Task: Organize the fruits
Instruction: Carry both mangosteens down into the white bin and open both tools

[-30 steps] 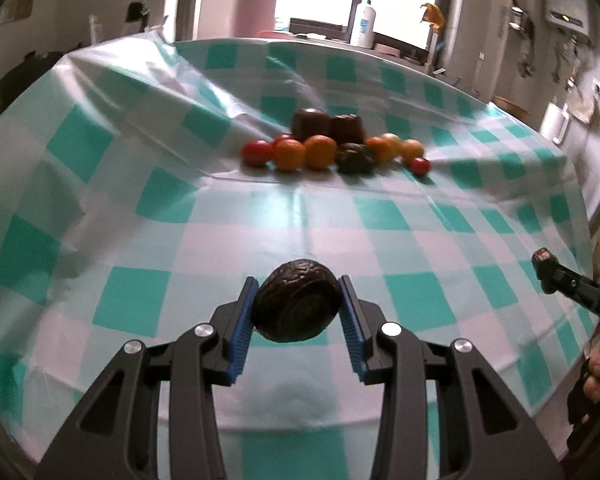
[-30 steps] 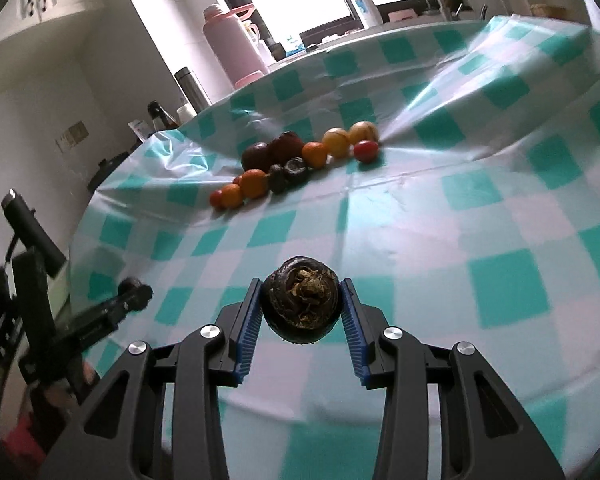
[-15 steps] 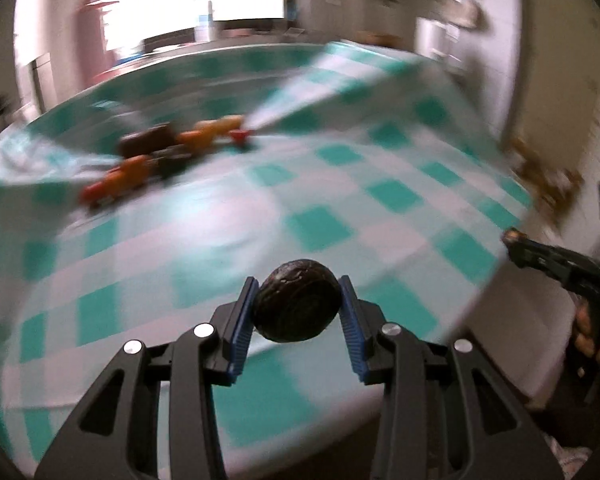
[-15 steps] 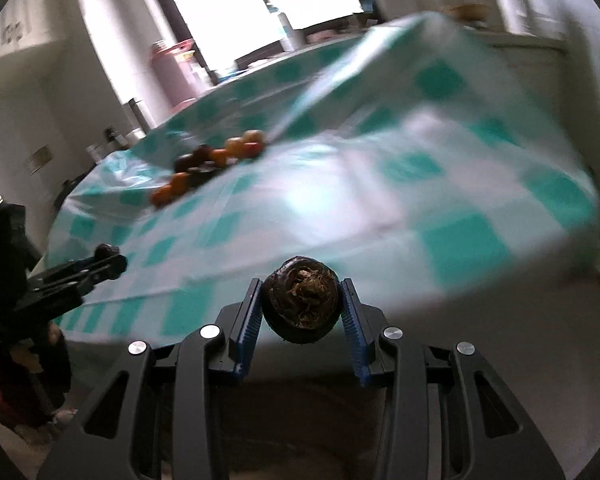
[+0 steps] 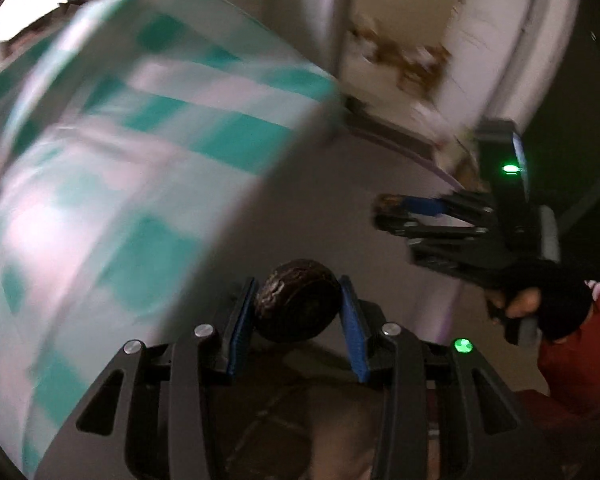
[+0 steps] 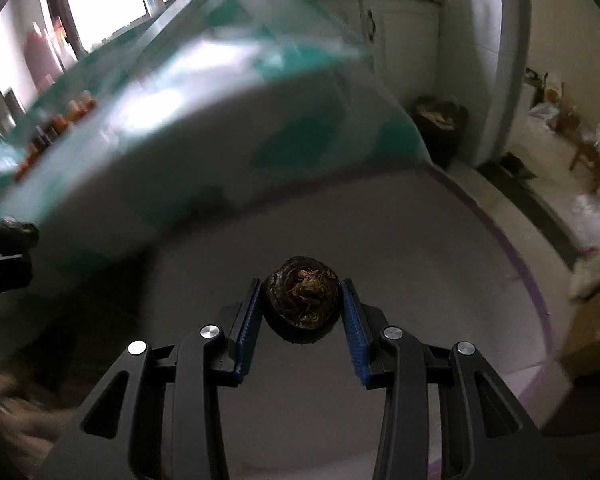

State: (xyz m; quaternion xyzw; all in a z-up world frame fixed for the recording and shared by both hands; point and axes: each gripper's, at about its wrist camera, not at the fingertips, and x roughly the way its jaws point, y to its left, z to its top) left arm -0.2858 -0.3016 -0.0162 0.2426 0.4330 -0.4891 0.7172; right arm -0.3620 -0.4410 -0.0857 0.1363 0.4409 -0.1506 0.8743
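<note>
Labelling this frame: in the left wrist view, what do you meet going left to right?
Checked tablecloth → dark wrinkled fruit in the left gripper → right gripper → gloved hand.

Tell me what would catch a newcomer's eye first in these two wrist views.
First, the dark wrinkled fruit clamped between the left gripper's blue pads, low in the middle of the left view. The right gripper grips a similar rotten fruit with a brownish split top, over grey floor. Behind both, the blurred green-checked tablecloth fills the upper left.
</note>
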